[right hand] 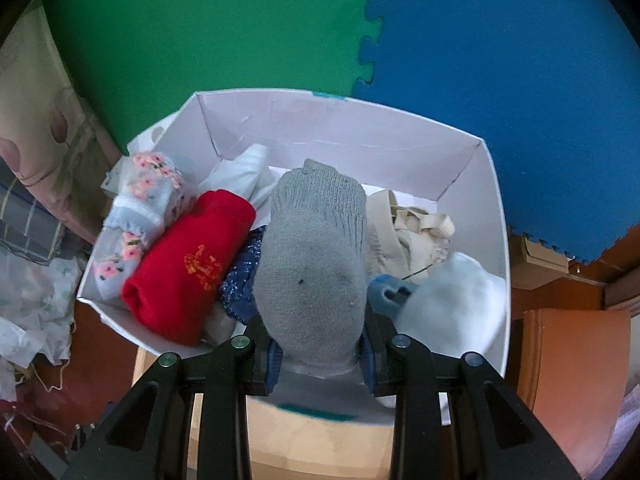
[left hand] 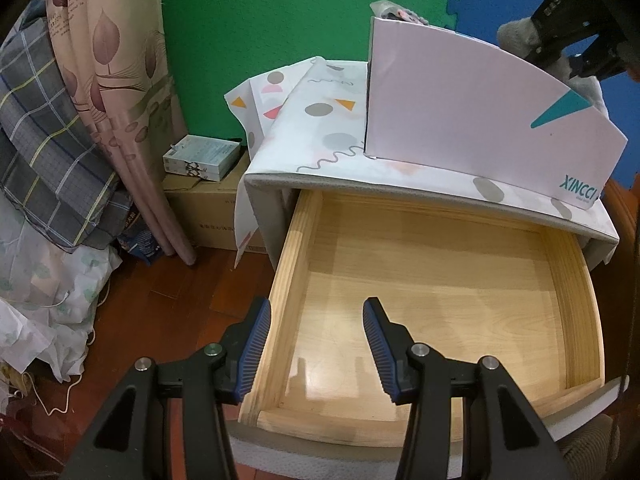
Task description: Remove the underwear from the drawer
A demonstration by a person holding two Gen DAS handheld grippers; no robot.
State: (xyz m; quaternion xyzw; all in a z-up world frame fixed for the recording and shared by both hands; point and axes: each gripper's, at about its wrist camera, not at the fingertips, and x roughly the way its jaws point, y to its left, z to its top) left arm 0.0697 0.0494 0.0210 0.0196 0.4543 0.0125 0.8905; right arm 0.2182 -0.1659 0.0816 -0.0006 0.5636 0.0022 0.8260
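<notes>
A rolled grey sock (right hand: pixel 316 264) sat clamped between the right claw's (right hand: pixel 322 354) blue pads, held over the white box (right hand: pixel 340 136) of folded underwear. The left claw (left hand: pixel 316 344) hung half open and empty above the bare wooden drawer (left hand: pixel 440 280).

— What stands behind?
— A green foam mat (left hand: pixel 260 12) joined to a blue one (right hand: pixel 520 92), puzzle-edged. A leaf-print curtain (left hand: pixel 116 92) hangs left.
— And low down?
— A brown carton (left hand: pixel 208 216) on the wood floor (left hand: pixel 160 300) (small packets (left hand: pixel 200 156) stacked on top), beside checked cloth (left hand: pixel 48 152).
</notes>
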